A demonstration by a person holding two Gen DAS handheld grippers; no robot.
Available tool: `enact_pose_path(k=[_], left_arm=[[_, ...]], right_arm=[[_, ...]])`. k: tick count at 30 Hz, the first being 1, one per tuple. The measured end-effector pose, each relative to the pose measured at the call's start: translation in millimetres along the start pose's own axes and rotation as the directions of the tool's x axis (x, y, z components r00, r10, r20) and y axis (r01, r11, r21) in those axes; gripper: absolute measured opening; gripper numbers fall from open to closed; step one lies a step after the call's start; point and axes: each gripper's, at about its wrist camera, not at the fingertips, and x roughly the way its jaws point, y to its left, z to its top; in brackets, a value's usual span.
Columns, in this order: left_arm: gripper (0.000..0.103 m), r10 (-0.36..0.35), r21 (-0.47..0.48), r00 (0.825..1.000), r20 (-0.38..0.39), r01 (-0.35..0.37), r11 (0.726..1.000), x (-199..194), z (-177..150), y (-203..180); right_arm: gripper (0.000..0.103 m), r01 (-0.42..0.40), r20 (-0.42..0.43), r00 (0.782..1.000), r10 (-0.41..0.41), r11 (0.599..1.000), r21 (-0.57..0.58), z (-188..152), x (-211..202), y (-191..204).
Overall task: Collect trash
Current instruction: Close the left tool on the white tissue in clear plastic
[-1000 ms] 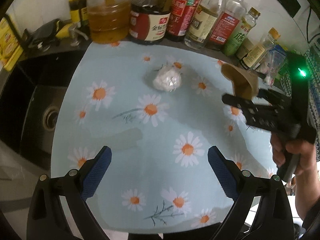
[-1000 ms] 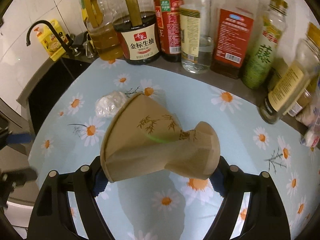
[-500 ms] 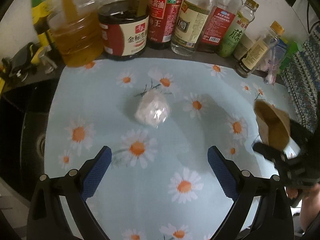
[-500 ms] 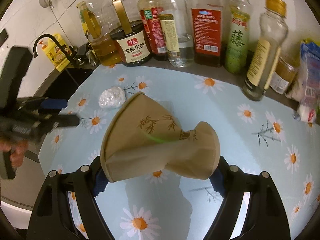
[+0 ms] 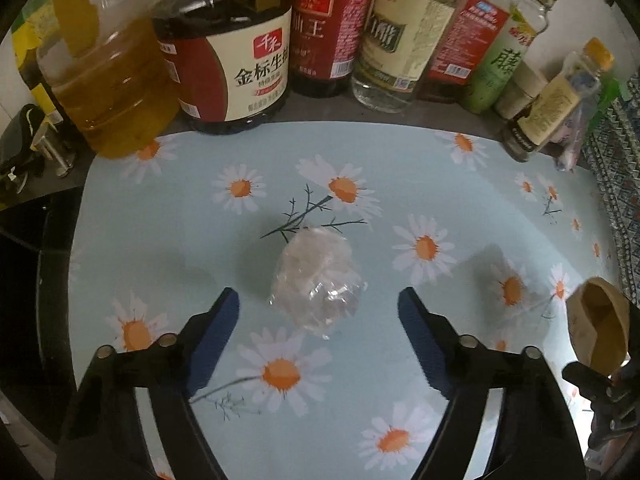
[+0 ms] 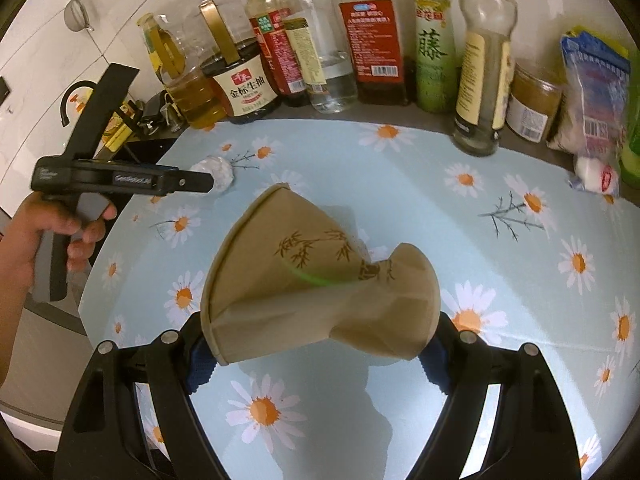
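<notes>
A crumpled ball of clear plastic wrap (image 5: 314,280) lies on the daisy-print mat (image 5: 160,240). My left gripper (image 5: 319,312) is open, its blue pads on either side of the ball's near end, not touching it. The ball also shows in the right wrist view (image 6: 218,172), just beyond the left gripper (image 6: 202,183). My right gripper (image 6: 314,354) is shut on a crushed brown paper cup (image 6: 312,292), held above the mat. The cup shows at the right edge of the left wrist view (image 5: 598,330).
A row of oil, soy sauce and vinegar bottles (image 5: 240,60) stands along the back of the counter. A dark sink (image 5: 24,280) lies left of the mat. Jars and packets (image 6: 592,92) sit at the back right.
My left gripper has moved forward toward the plastic ball, which now lies between its open pads. My right gripper has drawn back and up with the cup in it.
</notes>
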Motion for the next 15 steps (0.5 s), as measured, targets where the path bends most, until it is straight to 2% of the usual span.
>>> enact_pose_path(k=[4, 6, 8, 15], left_arm=[[0.065, 0.002, 0.006, 1.0, -0.001, -0.002, 1.0, 5.5, 4.5, 0.1], [0.056, -0.005, 0.007, 1.0, -0.002, 0.005, 1.0, 8.1, 6.5, 0.5], [0.051, -0.007, 0.01, 1.0, 0.001, 0.007, 1.0, 9.3, 7.0, 0.8], [0.048, -0.018, 0.014, 1.0, 0.023, 0.018, 1.0, 2.4, 3.0, 4.9]], right_arm=[[0.08, 0.005, -0.006, 1.0, -0.005, 1.0, 0.014, -3.4, 0.0, -2.9], [0.08, 0.009, -0.006, 1.0, -0.009, 1.0, 0.015, -5.4, -0.7, -2.3], [0.08, 0.012, -0.008, 1.0, -0.012, 1.0, 0.021, -7.5, -1.0, -0.8], [0.08, 0.019, 0.003, 1.0, -0.019, 0.999, 0.031, -13.3, -6.3, 9.1]])
